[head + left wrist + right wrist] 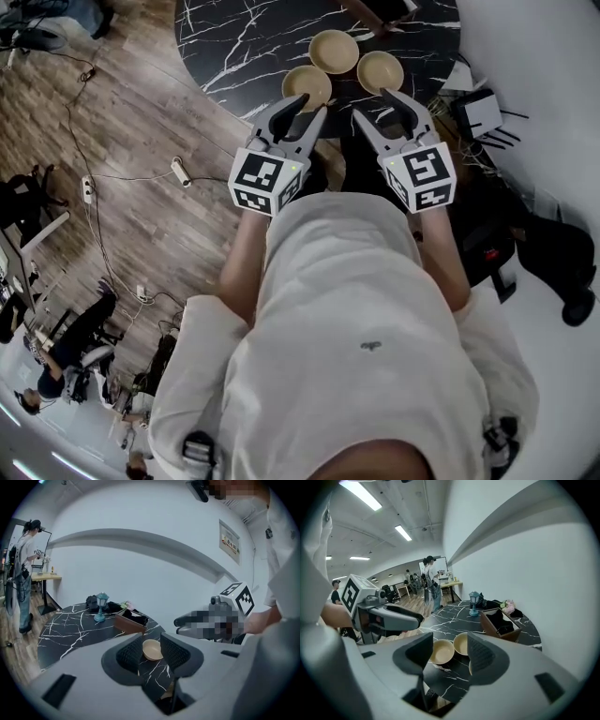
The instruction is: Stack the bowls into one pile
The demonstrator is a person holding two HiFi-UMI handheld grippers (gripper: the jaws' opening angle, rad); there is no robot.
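Marble-patterned black table (225, 37), round with white veins, carries three empty tan bowls, smooth and round, close together: left bowl (307, 84), far bowl (334, 50), right bowl (380, 69). Above its near edge the left gripper (311, 105) and the right gripper (375, 105) both stand wide and hold nothing. Farther back, a wooden box (500, 623) holds dark items.

No readable text. Wall sign (229, 542), above the marker cube (240, 597) of the right tongs (177, 625): print too small to read. Cube faces show only black-and-white square patterns.
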